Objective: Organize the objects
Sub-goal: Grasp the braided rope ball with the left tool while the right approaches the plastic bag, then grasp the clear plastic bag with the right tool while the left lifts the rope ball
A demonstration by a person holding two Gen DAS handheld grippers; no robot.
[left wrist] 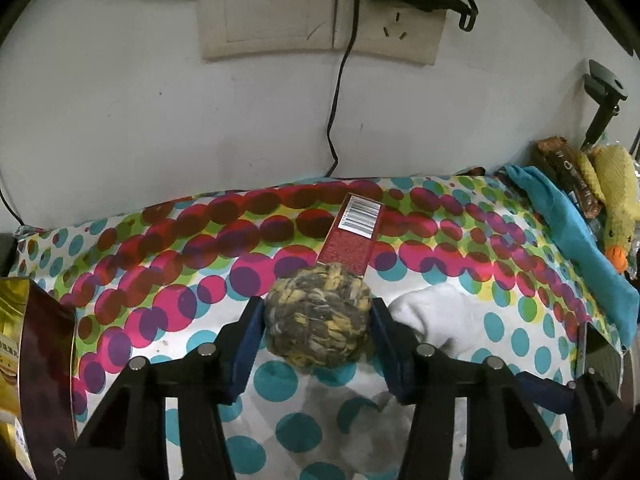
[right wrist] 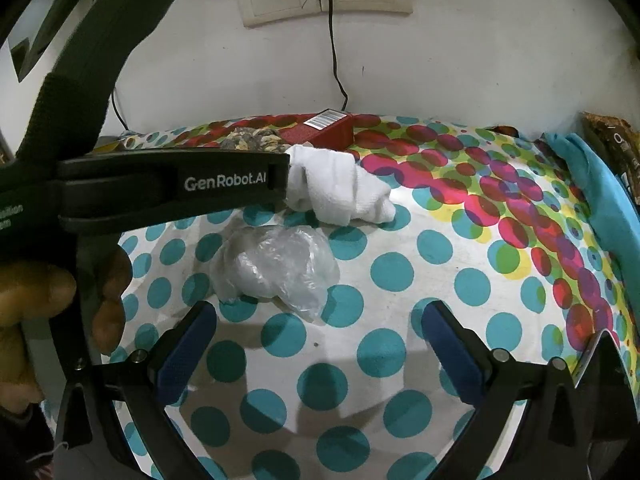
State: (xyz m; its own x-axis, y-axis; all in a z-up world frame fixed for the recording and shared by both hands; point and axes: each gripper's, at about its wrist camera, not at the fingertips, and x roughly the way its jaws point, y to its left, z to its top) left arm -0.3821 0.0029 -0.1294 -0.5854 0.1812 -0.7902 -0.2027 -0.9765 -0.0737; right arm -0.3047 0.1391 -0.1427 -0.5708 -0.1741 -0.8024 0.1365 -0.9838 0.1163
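Observation:
My left gripper point(left wrist: 318, 316) is shut on a yellow-and-grey rope ball point(left wrist: 318, 314), with a blue pad on each side of it, just above the dotted cloth. A red box point(left wrist: 352, 234) with a barcode lies behind the ball. A white sock point(left wrist: 434, 316) lies to the ball's right. In the right wrist view, my right gripper point(right wrist: 318, 344) is open and empty above the cloth. A crumpled clear plastic bag point(right wrist: 276, 268) lies just beyond its fingers. The white sock point(right wrist: 340, 190), the red box point(right wrist: 328, 130) and part of the ball point(right wrist: 252, 140) lie farther back, behind the left gripper's body point(right wrist: 172, 190).
A polka-dot cloth point(left wrist: 160, 264) covers the table against a white wall with sockets and a hanging cable point(left wrist: 336, 92). A blue cloth point(left wrist: 576, 240), a yellow duck toy point(left wrist: 616, 208) and a brown packet point(left wrist: 568, 176) lie at the right edge. A gold-and-maroon box point(left wrist: 32, 364) stands at the left.

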